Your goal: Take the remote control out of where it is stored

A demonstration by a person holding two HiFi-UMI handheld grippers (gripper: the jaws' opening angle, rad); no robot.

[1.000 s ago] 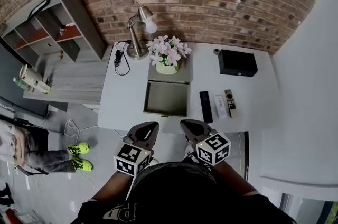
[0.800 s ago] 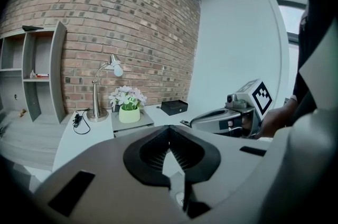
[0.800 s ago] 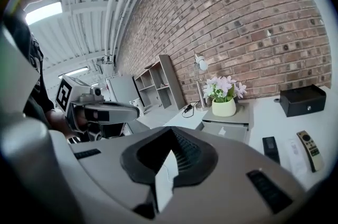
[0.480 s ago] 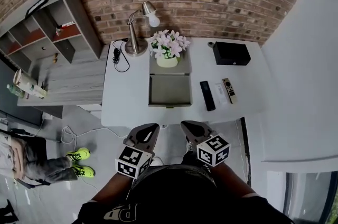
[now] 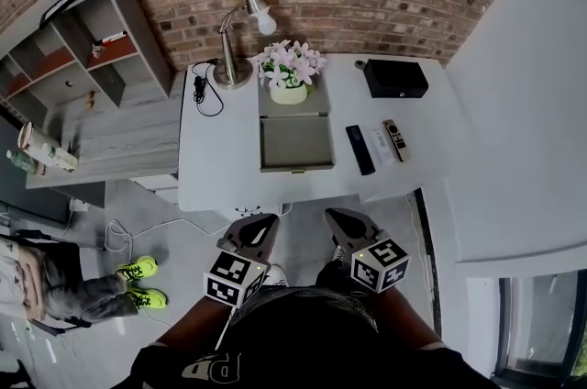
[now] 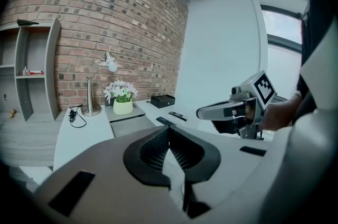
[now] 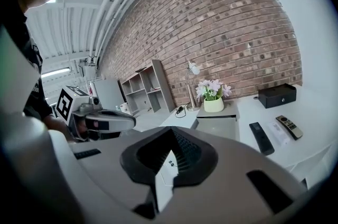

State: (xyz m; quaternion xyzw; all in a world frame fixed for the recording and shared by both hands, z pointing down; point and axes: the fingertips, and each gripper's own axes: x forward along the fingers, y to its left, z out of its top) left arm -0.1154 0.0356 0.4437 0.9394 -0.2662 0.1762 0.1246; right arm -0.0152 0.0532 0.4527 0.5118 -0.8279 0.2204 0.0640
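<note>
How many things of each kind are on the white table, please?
Remote controls: 2
White flat item: 1
Desk lamp: 1
Flower pot: 1
Black box: 1
Open grey drawer box: 1
Black cable: 1
Small grey item: 1
Total: 9

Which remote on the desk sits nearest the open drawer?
The all-black remote, right beside the drawer; the pale buttoned remote lies farther right, beyond a white slip.

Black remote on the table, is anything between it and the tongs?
Nothing visible. The long black remote control lies uncovered on the white table; between it and the right tongs are only bare tabletop and floor.
</note>
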